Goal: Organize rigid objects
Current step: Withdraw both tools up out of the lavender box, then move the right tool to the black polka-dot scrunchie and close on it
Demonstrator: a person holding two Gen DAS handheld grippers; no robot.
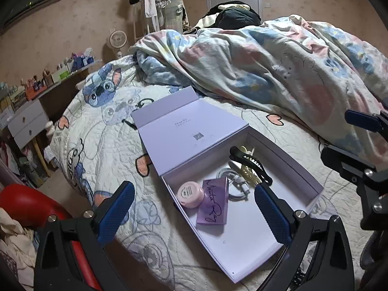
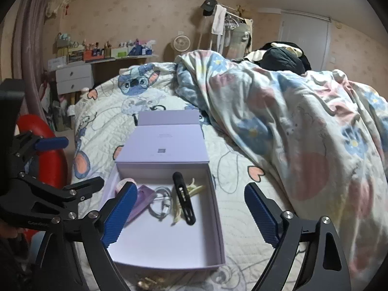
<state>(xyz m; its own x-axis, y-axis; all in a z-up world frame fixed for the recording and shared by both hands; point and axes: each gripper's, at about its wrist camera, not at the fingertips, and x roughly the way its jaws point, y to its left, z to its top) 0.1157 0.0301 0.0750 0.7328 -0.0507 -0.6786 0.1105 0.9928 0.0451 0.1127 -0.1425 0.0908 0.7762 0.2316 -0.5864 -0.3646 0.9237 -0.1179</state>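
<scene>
An open lavender box (image 1: 312, 184) (image 2: 219, 218) lies on the bed with its lid (image 1: 184, 131) (image 2: 165, 145) folded back. Inside lie a pink jar (image 1: 190, 194), a purple card box (image 1: 214, 201) (image 2: 143, 197), a white cable (image 1: 236, 184) (image 2: 162, 205), a black hair clip (image 1: 251, 163) (image 2: 184, 197) and a yellow clip (image 2: 191, 189). My left gripper (image 1: 194, 215) is open and empty above the box's near end. My right gripper (image 2: 191, 215) is open and empty above the box.
A crumpled floral duvet (image 1: 278, 68) (image 2: 303, 126) covers the right of the bed. The quilted Stitch bedspread (image 1: 101, 126) (image 2: 101, 114) lies left of the box. A desk with drawers (image 2: 75, 77) and a clothes rack (image 2: 230, 31) stand behind. A red object (image 1: 26, 203) sits left.
</scene>
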